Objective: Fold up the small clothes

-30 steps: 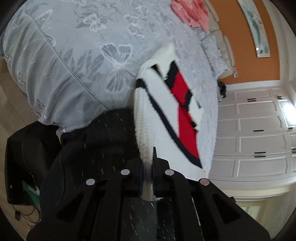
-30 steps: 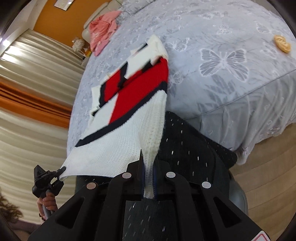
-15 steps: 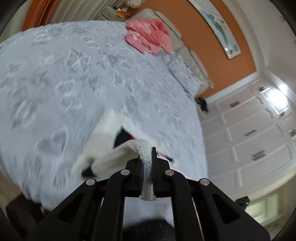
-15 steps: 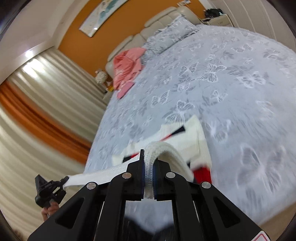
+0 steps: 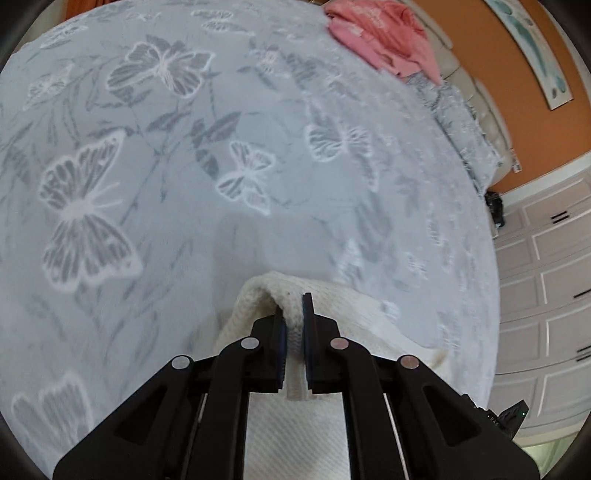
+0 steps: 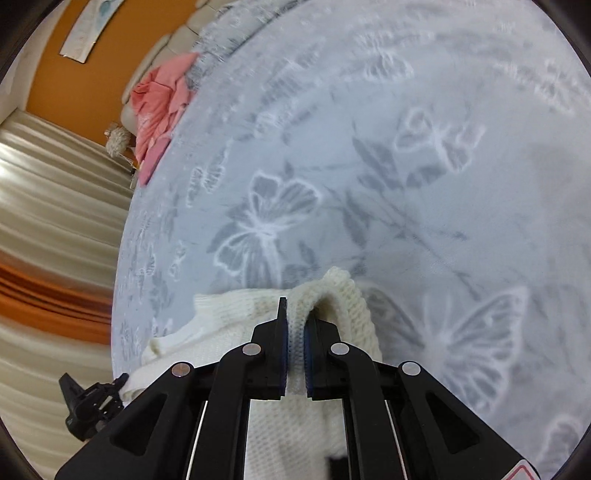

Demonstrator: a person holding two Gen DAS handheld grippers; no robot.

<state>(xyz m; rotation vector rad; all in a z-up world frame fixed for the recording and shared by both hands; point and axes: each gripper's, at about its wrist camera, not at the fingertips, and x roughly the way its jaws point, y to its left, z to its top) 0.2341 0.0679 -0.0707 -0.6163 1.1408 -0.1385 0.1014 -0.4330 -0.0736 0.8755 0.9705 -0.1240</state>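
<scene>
A small white knit sweater (image 5: 354, 314) lies on the grey butterfly bedspread (image 5: 147, 166), with only its white knit showing. My left gripper (image 5: 293, 314) is shut on a folded white edge of it, low over the bed. My right gripper (image 6: 295, 317) is shut on another white edge of the same sweater (image 6: 229, 314), also low over the bedspread (image 6: 406, 184). The sweater's red and black pattern is hidden under the fold. The left gripper also shows at the lower left of the right wrist view (image 6: 92, 402).
A pink garment (image 5: 380, 33) lies at the far end of the bed near the headboard, also in the right wrist view (image 6: 162, 107). White cabinet doors (image 5: 546, 295) stand past the bed's edge. Beige curtains (image 6: 48, 221) hang on the other side.
Both grippers carried the sweater's lower edge up from the bed's foot and forward over its body. The red and black pattern is now covered.
</scene>
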